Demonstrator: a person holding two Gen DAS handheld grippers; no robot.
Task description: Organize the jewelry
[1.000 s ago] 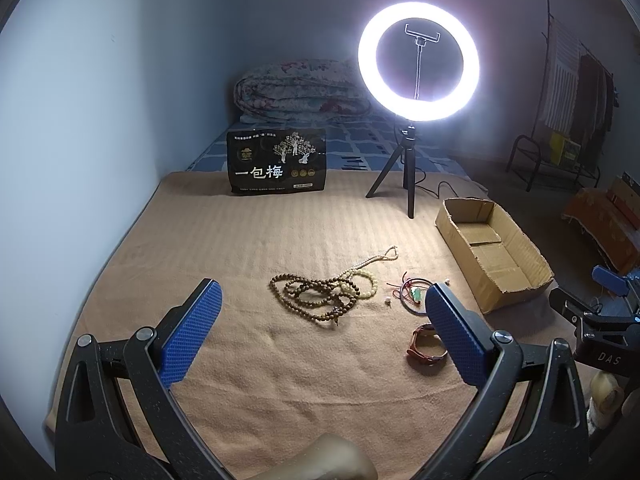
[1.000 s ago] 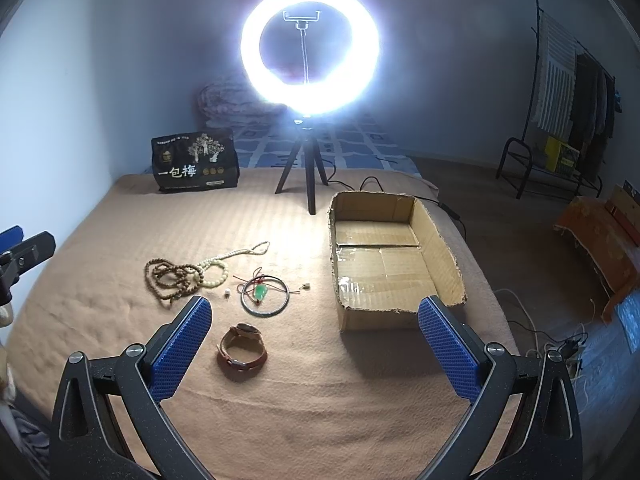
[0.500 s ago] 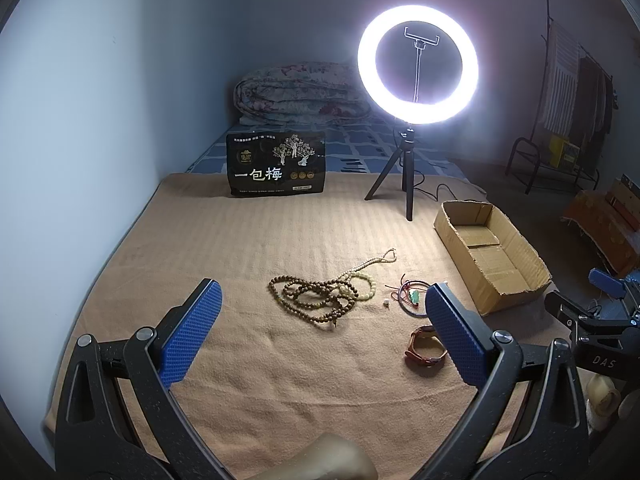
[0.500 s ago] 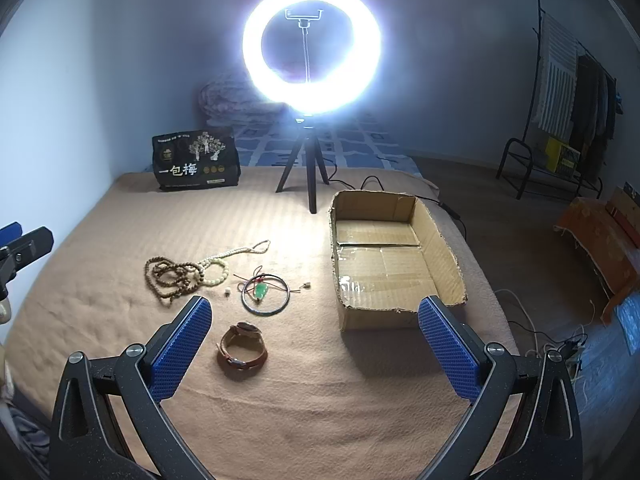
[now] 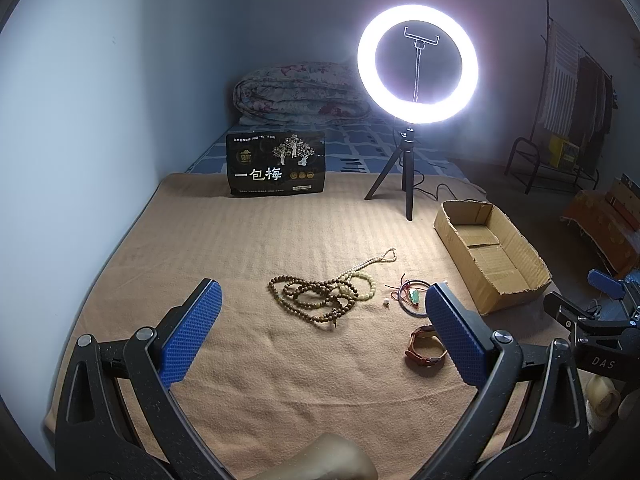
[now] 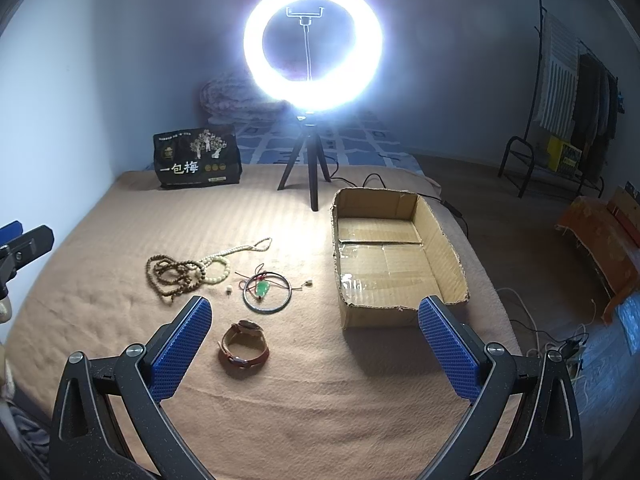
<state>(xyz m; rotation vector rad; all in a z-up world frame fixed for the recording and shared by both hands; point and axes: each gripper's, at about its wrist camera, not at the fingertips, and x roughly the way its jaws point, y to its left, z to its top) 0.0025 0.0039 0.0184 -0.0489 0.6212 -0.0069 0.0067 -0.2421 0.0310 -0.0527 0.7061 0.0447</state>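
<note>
While hovering over the bed (image 6: 120, 320), both released: left claw (image 5: 320, 320) just behind the brown beads (image 5: 316, 296), right claw (image 6: 316, 334) with watch (image 6: 243, 345) between its fingers, cardboard box (image 6: 440, 236) ahead-right.

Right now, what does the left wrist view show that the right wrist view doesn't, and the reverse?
Only the left wrist view shows the right gripper from outside, at its right edge, and a roll of tape below it. Only the right wrist view shows the whole bangle with the green pendant inside it, the box floor with nothing on it, and the left gripper at its left edge. Both share the brown bead strand, leather watch, cardboard box, ring light and black snack bag.
</note>
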